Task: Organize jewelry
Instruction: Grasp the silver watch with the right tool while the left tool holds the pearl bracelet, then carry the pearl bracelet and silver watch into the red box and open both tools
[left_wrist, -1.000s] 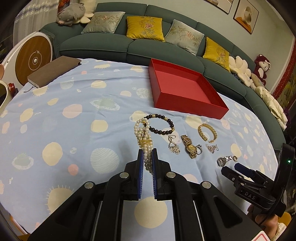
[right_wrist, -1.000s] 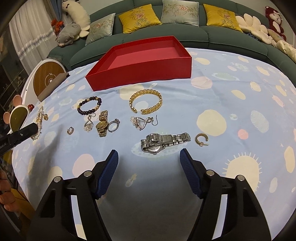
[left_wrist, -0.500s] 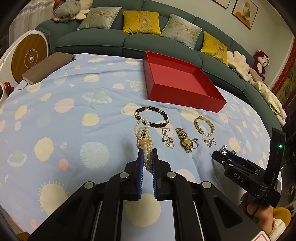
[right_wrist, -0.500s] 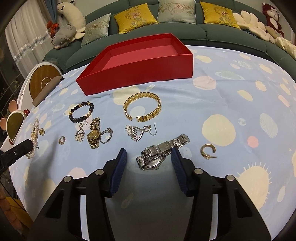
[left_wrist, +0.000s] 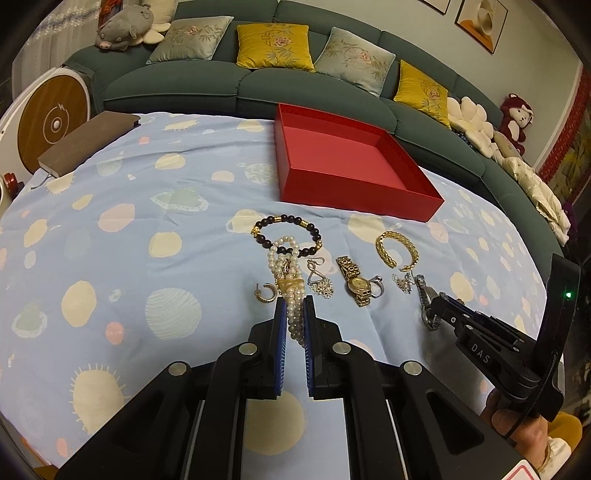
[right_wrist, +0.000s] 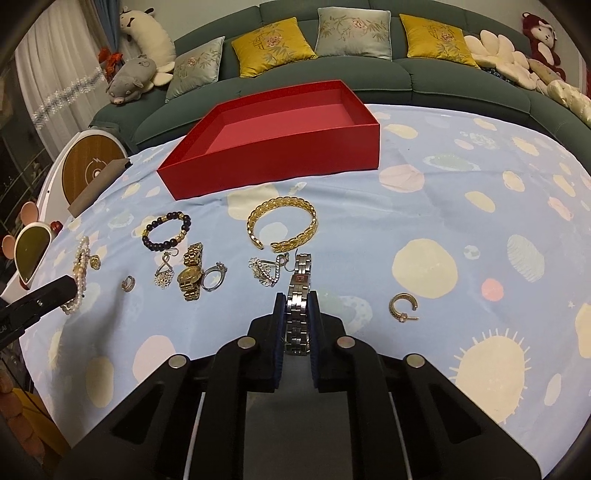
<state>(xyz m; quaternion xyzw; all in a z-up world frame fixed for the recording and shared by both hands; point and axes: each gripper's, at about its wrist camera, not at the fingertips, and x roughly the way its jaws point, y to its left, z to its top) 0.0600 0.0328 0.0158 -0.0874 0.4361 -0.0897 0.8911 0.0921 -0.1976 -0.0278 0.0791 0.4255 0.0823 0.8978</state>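
My left gripper (left_wrist: 294, 306) is shut on a pearl bracelet (left_wrist: 288, 273) that hangs forward over the cloth. My right gripper (right_wrist: 298, 301) is shut on a silver watch (right_wrist: 300, 295), its band sticking out ahead. An empty red box (left_wrist: 343, 166) stands beyond the jewelry; it also shows in the right wrist view (right_wrist: 280, 140). On the cloth lie a dark bead bracelet (right_wrist: 167, 230), a gold watch (right_wrist: 190, 273), a gold cuff bracelet (right_wrist: 282, 225), a silver ring (right_wrist: 213, 277), silver earrings (right_wrist: 266, 271) and a gold hoop earring (right_wrist: 402, 306).
A brown notebook (left_wrist: 88, 140) lies at the table's far left. A green sofa (left_wrist: 258, 81) with cushions curves behind the table. A round white and wood appliance (left_wrist: 48, 118) stands at the left. Another gold hoop earring (left_wrist: 265, 291) lies left of the pearls.
My right gripper moved forward and shut on the silver watch, turning it end on. My left gripper kept hold of the pearl bracelet and drew back a little.
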